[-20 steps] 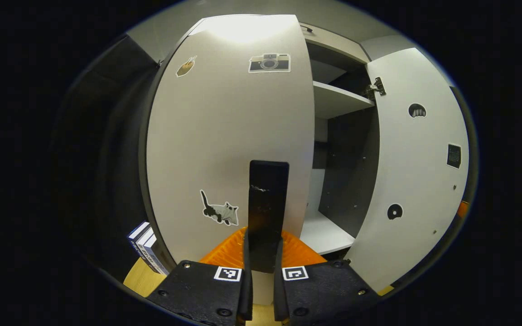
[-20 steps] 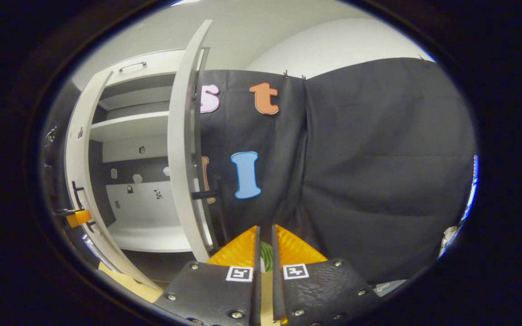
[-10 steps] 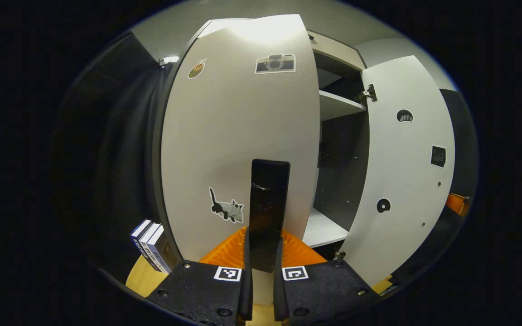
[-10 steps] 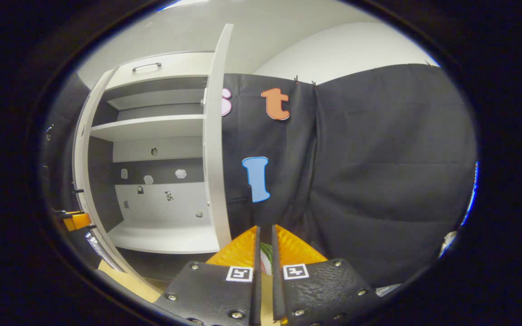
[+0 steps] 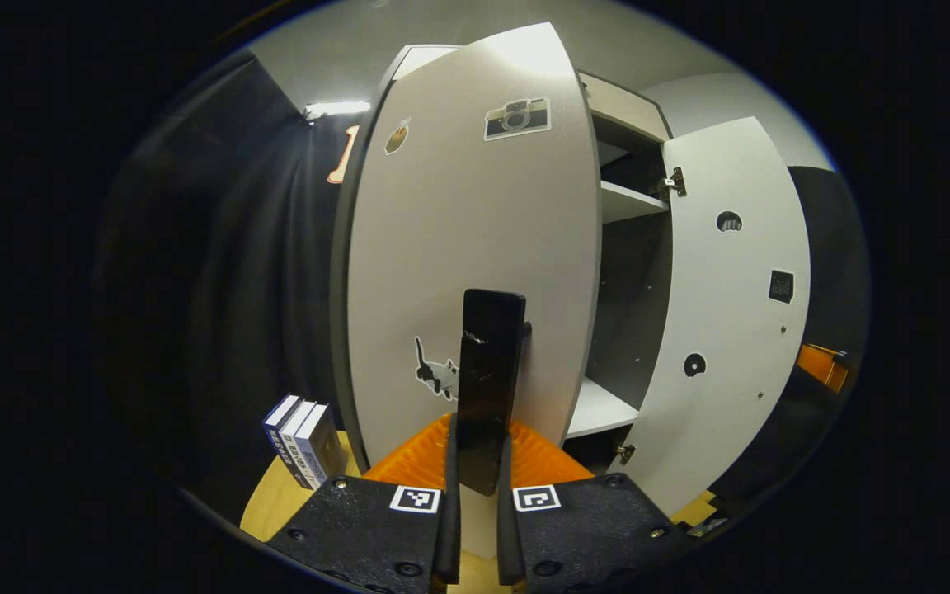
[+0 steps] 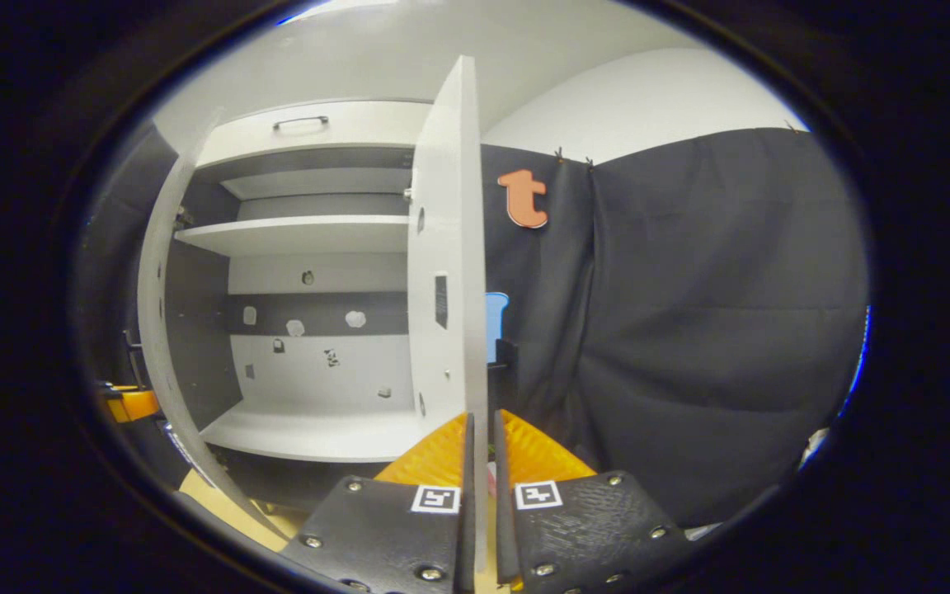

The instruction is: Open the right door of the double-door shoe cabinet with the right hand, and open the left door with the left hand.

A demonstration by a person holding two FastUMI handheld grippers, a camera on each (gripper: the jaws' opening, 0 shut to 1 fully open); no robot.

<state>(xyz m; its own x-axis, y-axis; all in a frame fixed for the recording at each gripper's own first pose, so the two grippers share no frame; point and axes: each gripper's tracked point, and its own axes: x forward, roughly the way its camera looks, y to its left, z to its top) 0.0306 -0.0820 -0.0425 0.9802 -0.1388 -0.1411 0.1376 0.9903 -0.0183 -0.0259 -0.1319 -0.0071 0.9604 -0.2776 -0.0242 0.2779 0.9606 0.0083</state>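
black cloth backs the shoe cabinet (image 6: 310, 132), both doors swung wide.
left gripper (image 5: 475, 474) clamps the left door (image 5: 467, 247) handle (image 5: 487, 371), frame centre; right gripper (image 6: 479, 487) pinches the right door (image 6: 450, 247) edge; three books (image 5: 302, 441) lower left.

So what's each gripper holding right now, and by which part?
The left gripper clamps the left door by its dark handle. The right gripper holds nothing.

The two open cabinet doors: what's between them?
In the left gripper view, between the left door and the right door lies the cabinet's open interior: an upper shelf and a lower shelf.
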